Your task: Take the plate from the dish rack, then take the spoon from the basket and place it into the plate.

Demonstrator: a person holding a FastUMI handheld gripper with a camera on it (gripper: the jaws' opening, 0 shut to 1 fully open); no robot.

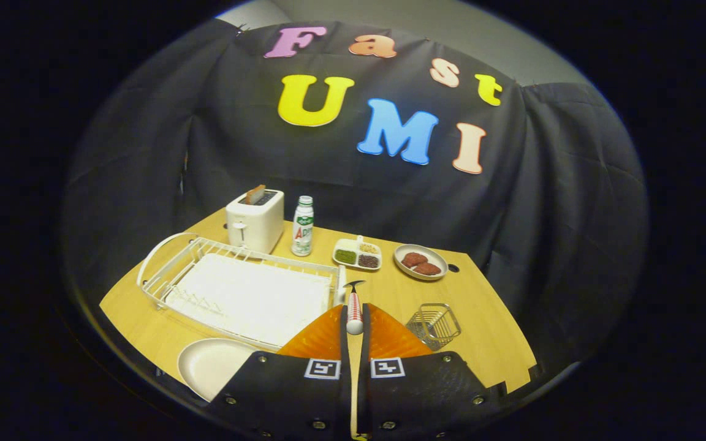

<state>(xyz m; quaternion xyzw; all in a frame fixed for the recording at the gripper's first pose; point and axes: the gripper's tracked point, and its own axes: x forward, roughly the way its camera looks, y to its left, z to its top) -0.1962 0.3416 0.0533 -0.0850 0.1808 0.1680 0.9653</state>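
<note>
Gripper [354,318] fingers clamped on spoon [353,304] — plate [209,365] at 8 o'clock, basket [434,325] at 3, rack [239,288] at 10.

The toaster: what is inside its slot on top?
A brown slice, likely toast, stands out of the toaster slot; its lower part is hidden inside. The gripper fingers are far from it, shut on the spoon.
</note>
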